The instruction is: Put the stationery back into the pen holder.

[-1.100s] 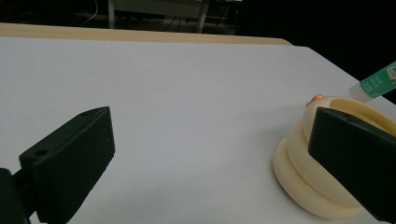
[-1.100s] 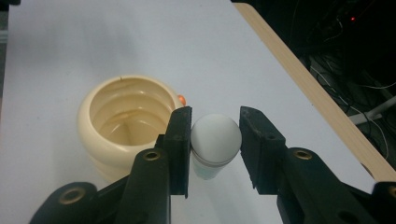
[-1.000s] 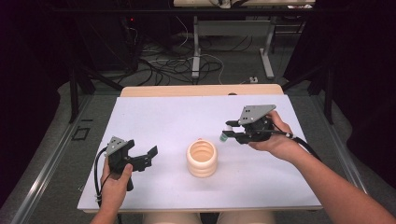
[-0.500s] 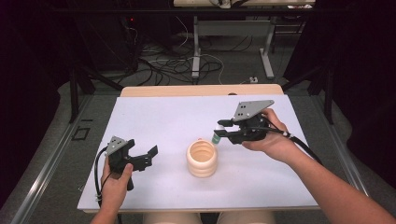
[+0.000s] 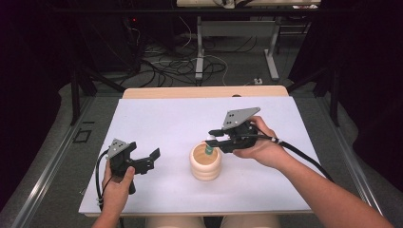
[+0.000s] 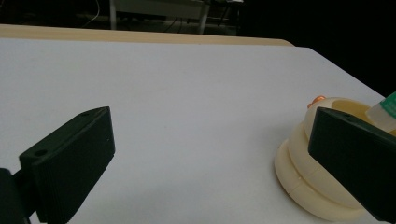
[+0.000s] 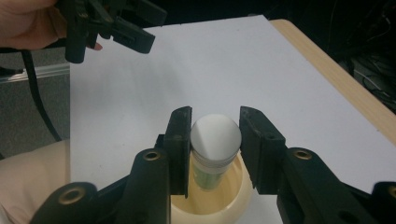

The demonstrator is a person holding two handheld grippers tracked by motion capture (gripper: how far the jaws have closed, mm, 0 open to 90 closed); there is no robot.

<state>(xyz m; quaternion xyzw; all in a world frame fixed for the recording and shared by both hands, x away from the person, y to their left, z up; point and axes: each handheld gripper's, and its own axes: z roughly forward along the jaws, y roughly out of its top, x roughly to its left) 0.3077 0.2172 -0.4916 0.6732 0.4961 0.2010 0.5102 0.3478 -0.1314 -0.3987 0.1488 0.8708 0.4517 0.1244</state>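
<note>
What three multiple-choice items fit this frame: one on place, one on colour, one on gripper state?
1. Where is the small bottle?
A. lying on the white board
B. held over the mouth of the cream ribbed cup
C. in the left gripper

2. What colour is the bottle's cap?
A. white
B. red
C. black

3. How do the left gripper's jaws stand?
A. shut on the cup
B. shut on the bottle
C. open, nothing between them

Key: 1 B, the right gripper clamps the bottle above the cup's opening. 2 A, the right gripper view shows a white round top. 3 C, the left gripper view shows bare board between its jaws.
</note>
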